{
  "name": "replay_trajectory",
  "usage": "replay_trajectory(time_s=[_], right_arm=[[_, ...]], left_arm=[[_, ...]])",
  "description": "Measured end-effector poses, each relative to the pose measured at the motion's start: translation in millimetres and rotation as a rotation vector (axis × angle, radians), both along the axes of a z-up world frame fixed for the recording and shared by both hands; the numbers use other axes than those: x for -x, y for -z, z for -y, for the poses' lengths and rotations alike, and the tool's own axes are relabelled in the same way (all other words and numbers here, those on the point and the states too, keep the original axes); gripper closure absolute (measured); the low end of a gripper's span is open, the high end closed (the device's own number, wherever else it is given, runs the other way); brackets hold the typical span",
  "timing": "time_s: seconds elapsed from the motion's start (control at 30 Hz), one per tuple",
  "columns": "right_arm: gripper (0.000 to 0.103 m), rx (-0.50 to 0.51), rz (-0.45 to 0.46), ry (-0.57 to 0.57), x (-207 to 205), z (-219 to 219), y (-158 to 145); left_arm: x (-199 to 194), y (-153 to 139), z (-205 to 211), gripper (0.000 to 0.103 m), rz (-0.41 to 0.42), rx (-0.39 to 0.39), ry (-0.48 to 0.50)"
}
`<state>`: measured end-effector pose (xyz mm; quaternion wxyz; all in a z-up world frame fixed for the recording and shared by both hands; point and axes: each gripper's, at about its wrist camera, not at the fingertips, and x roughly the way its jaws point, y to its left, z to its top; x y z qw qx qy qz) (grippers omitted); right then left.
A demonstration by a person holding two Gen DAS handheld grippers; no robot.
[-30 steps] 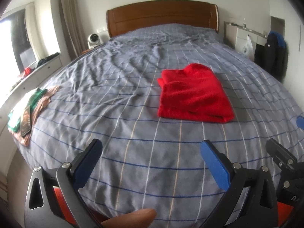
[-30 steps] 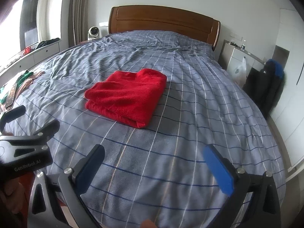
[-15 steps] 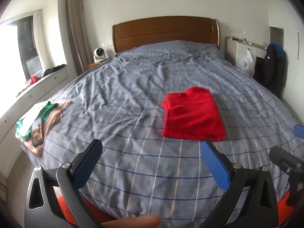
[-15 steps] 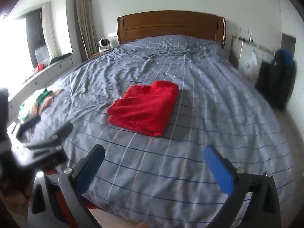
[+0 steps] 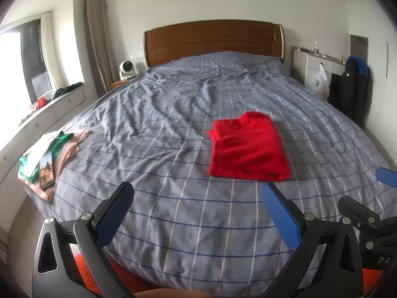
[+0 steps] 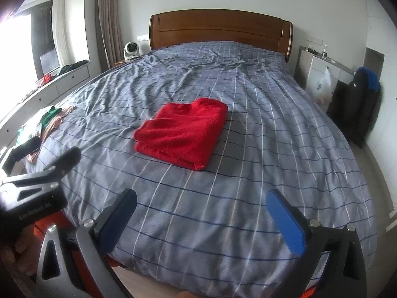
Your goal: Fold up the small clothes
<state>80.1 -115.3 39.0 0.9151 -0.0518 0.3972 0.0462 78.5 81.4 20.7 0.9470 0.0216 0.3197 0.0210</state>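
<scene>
A folded red garment lies flat on the bed, right of the middle; it also shows in the right wrist view. My left gripper is open and empty, held back over the foot of the bed, well short of the garment. My right gripper is open and empty, also back at the foot of the bed. A pile of green, white and pink clothes sits at the bed's left edge, also seen in the right wrist view.
The bed has a grey checked cover and a wooden headboard. A phone lies on the clothes pile. A window ledge runs along the left. A white cabinet and a dark jacket stand at the right.
Both grippers have drawn back and risen away from the bed, so the red garment looks smaller and farther. Both stay open. The garment has not moved.
</scene>
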Motion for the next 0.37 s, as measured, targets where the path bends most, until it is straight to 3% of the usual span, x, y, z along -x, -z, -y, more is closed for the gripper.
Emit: replay_trajectory(time_s=[0.37], right_arm=[[0.001, 0.012, -0.001, -0.004, -0.7, -2.0, 4.6]], left_arm=[[-0.7, 4.6, -3.3, 0.000, -0.002, 0.046, -0.018]])
